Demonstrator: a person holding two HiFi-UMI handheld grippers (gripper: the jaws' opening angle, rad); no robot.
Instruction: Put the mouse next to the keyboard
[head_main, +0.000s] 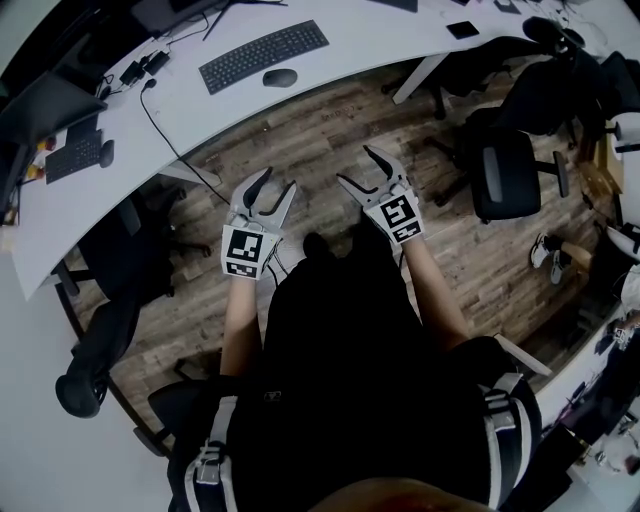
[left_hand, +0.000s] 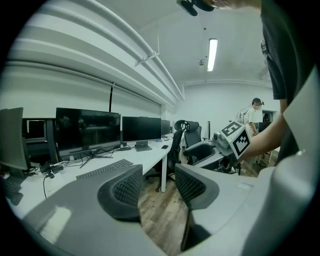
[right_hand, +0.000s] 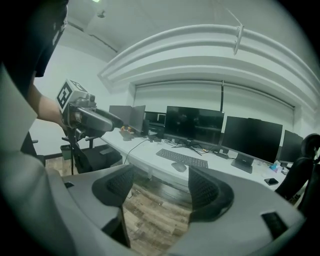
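A dark mouse (head_main: 280, 77) lies on the white desk (head_main: 390, 40), just in front of the right half of a black keyboard (head_main: 263, 55). The right gripper view also shows the mouse (right_hand: 178, 166) close to the keyboard (right_hand: 182, 158). Both grippers hang over the wooden floor, well short of the desk. My left gripper (head_main: 280, 180) is open with nothing between its jaws (left_hand: 157, 185). My right gripper (head_main: 354, 166) is open and empty too (right_hand: 162, 187). The left gripper view catches only the keyboard (left_hand: 104, 169).
Several monitors (right_hand: 195, 125) line the back of the desk. A second keyboard (head_main: 75, 155) with its own mouse sits at the far left. Black office chairs stand at the right (head_main: 505, 170) and lower left (head_main: 110, 300). A cable (head_main: 165, 135) hangs off the desk edge.
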